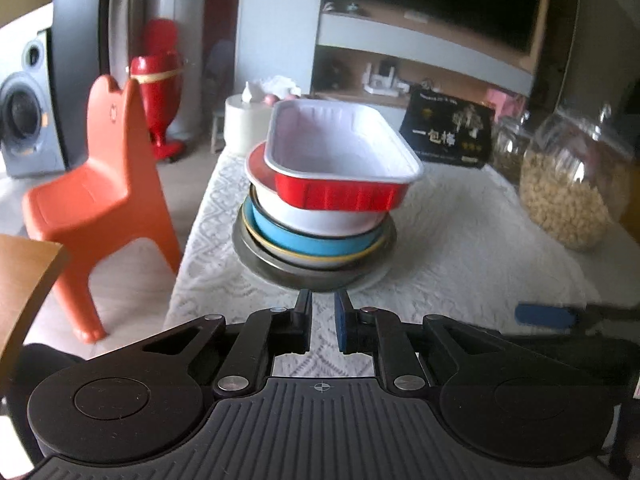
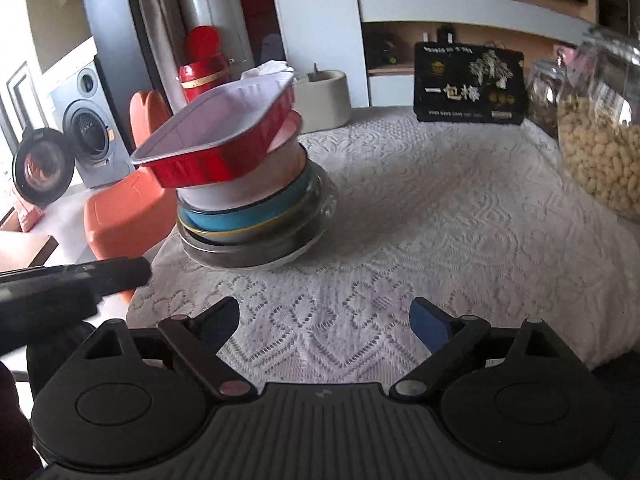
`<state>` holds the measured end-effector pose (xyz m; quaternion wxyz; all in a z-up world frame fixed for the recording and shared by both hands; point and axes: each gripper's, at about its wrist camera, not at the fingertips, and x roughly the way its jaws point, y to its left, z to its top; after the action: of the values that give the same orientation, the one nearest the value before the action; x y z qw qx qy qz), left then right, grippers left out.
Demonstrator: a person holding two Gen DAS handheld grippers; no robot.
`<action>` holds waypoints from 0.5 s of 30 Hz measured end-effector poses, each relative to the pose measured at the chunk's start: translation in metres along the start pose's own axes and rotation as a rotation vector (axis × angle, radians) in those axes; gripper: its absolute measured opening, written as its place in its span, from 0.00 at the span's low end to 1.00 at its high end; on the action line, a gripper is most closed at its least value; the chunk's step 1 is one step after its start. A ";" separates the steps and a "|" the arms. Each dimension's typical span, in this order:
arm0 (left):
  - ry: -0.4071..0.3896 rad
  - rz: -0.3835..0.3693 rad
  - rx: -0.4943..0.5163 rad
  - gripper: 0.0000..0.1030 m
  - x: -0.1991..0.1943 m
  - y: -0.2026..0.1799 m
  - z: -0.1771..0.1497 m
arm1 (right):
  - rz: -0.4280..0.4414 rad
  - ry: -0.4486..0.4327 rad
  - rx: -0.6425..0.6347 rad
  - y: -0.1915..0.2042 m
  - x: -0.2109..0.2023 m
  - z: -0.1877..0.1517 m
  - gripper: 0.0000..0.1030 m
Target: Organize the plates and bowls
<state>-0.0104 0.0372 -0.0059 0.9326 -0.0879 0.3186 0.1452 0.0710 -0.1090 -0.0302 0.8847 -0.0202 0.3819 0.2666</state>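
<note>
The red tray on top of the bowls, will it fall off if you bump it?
Probably yes. The red tray sits tilted on the white bowl and hangs past its rim, so a nudge could tip it. It looks like thin foil, likely light and easy to dent. The stack beneath leans unevenly, so it may shift too.

This is a home: a lace-clothed table [image 2: 440, 208] stands near a grey washing machine [image 2: 90, 128], an orange plastic child's chair [image 1: 100, 200] and far wall shelving [image 1: 400, 40].
</note>
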 end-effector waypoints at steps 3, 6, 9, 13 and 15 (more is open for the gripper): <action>0.001 0.037 0.036 0.14 -0.001 -0.006 -0.004 | -0.014 -0.007 -0.011 0.003 -0.001 0.000 0.90; 0.017 0.019 0.021 0.14 0.003 -0.003 -0.004 | -0.019 -0.018 -0.002 0.001 -0.005 0.000 0.90; 0.028 0.001 0.011 0.14 0.004 -0.002 -0.003 | -0.017 -0.015 0.012 -0.001 -0.004 0.000 0.90; 0.042 -0.020 0.012 0.14 0.005 -0.003 -0.005 | -0.008 -0.014 0.013 0.000 -0.004 0.000 0.90; 0.048 -0.017 0.014 0.14 0.004 -0.004 -0.007 | -0.007 -0.014 0.009 0.001 -0.004 0.000 0.90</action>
<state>-0.0095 0.0328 -0.0135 0.9265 -0.0875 0.3411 0.1329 0.0680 -0.1102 -0.0275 0.8882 -0.0158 0.3770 0.2622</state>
